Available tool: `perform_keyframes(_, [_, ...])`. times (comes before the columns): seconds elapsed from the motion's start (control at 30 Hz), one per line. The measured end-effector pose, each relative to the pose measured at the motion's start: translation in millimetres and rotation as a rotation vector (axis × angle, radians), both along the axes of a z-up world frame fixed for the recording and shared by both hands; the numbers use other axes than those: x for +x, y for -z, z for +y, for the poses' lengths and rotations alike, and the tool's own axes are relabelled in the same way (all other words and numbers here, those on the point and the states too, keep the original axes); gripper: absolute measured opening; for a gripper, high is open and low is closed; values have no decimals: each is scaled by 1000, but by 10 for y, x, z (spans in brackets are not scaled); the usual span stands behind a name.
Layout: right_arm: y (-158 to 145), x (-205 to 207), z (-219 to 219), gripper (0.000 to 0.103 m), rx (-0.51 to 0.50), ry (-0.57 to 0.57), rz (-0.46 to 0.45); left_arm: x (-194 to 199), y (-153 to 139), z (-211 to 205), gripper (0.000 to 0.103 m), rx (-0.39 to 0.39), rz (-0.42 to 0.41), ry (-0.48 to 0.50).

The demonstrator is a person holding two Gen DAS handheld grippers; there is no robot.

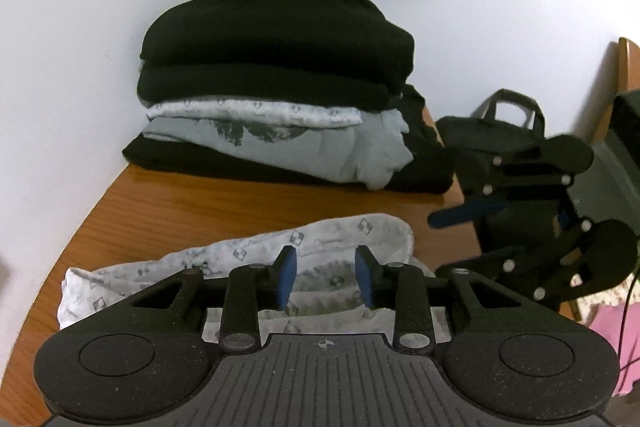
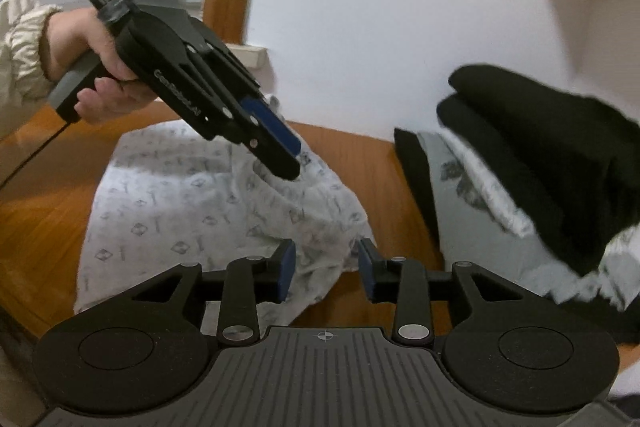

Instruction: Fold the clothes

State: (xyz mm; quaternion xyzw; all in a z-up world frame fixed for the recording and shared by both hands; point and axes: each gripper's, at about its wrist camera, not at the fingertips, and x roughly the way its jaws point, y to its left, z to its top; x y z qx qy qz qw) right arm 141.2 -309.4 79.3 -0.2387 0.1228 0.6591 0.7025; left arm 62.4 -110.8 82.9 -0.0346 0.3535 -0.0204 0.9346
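The stack of folded clothes (image 2: 532, 163) is motion-blurred and runs off the right edge in the right wrist view; the patterned white garment (image 1: 236, 267) is partly hidden behind the left gripper's (image 1: 326, 277) body in the left wrist view. The right gripper (image 1: 472, 215) is smeared there (its fingertips are one dark blue streak); the dark bag (image 1: 492, 139) behind it is half covered.

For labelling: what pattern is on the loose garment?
White garment with small grey diamond motifs; clearest in right wrist view.

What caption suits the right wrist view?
Both open grippers, left gripper and right gripper, hover over a white patterned garment beside folded clothes.
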Motion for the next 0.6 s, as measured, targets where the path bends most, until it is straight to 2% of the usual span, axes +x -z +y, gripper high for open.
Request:
perform_keyframes(0.17, [53,69,29,35,-9,20,37,35,-15,-26,40,-16,22,9])
perform_keyframes(0.33, [87,141,65,32,-6,37,70,127,78,-3,37,-25,75,2])
perform_keyframes(0.4, [63,175,93,13,20,37,73,148,103,38,21,-51,79,3])
perform_keyframes(0.43, [52,192,107,12,33,37,75,150,101,48,16,-55,74,4])
perform_keyframes(0.47, [40,209,121,11,45,37,77,153,99,57,6,-58,70,5])
perform_keyframes(0.6, [-31,282,177,8,111,31,95,162,-37,145,3,-89,-7,-18])
